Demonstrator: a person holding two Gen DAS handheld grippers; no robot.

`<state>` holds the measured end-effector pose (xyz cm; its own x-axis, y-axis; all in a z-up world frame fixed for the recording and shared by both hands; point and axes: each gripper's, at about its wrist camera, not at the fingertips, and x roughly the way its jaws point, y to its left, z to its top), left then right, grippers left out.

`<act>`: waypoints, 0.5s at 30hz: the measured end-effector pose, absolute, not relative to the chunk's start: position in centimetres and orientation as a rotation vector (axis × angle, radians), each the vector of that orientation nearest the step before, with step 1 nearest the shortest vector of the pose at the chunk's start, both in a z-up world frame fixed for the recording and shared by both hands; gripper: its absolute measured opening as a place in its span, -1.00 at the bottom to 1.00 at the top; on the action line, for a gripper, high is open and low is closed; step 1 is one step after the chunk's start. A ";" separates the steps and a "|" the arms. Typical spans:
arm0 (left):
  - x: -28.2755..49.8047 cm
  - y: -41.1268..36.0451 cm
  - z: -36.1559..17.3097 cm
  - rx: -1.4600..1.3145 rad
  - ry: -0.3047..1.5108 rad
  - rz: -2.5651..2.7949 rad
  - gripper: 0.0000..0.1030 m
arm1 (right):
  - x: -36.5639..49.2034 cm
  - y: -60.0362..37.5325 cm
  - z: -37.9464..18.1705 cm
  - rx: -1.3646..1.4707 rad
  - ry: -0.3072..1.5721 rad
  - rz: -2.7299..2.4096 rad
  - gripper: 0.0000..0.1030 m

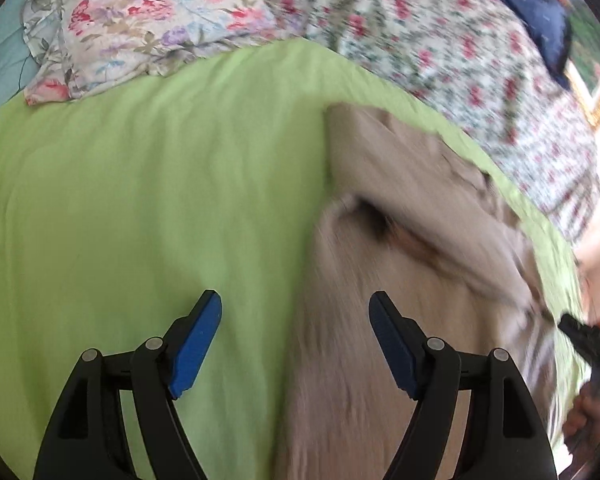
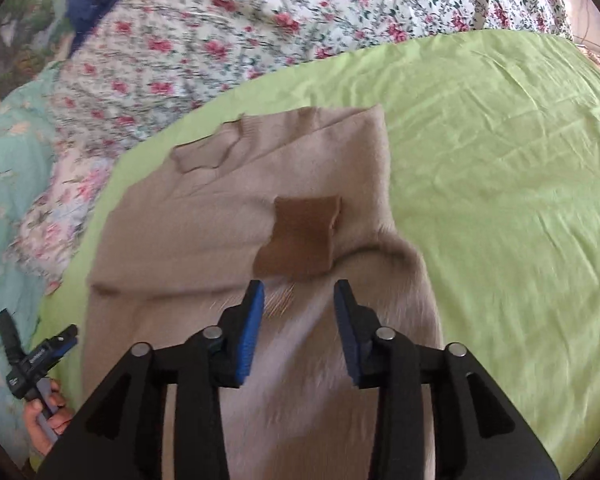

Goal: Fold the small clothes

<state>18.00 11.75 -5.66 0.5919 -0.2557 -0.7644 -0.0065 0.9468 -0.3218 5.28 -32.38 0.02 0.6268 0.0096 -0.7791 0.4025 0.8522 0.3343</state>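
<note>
A beige knit garment (image 2: 236, 248) lies on a green sheet (image 2: 500, 184), part folded, with a darker brown patch (image 2: 300, 236) near its middle. My right gripper (image 2: 299, 300) is open and empty just above the garment, its tips near the patch. In the left wrist view the garment (image 1: 400, 280) is blurred. My left gripper (image 1: 296, 312) is open and empty, straddling the garment's left edge: one finger over the green sheet (image 1: 140, 200), the other over the beige cloth. The left gripper also shows at the lower left of the right wrist view (image 2: 32, 352).
A floral quilt (image 2: 240, 40) runs along the far side of the sheet. A floral pillow (image 1: 140, 20) lies at the upper left, with a dark blue cloth (image 1: 540, 8) at the upper right. A pale teal cover (image 2: 8, 184) lies at the left.
</note>
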 end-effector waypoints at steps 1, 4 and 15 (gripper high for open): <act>16.9 11.6 -5.6 -0.297 0.936 -0.172 0.53 | 4.5 -31.7 0.3 0.514 0.872 -0.221 -0.20; 13.7 11.1 -5.4 -0.271 0.959 -0.241 0.57 | 2.0 -30.2 0.4 0.506 0.872 -0.182 -0.15; 4.2 11.0 -7.1 -0.311 1.044 -0.391 0.63 | -6.2 -27.6 -0.1 0.516 0.879 -0.084 0.05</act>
<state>4.19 11.04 -7.09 0.4446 -0.4543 -0.7720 0.1646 0.8886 -0.4281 -6.15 -27.62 -0.14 0.6432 0.1373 -0.7533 0.2779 0.8748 0.3968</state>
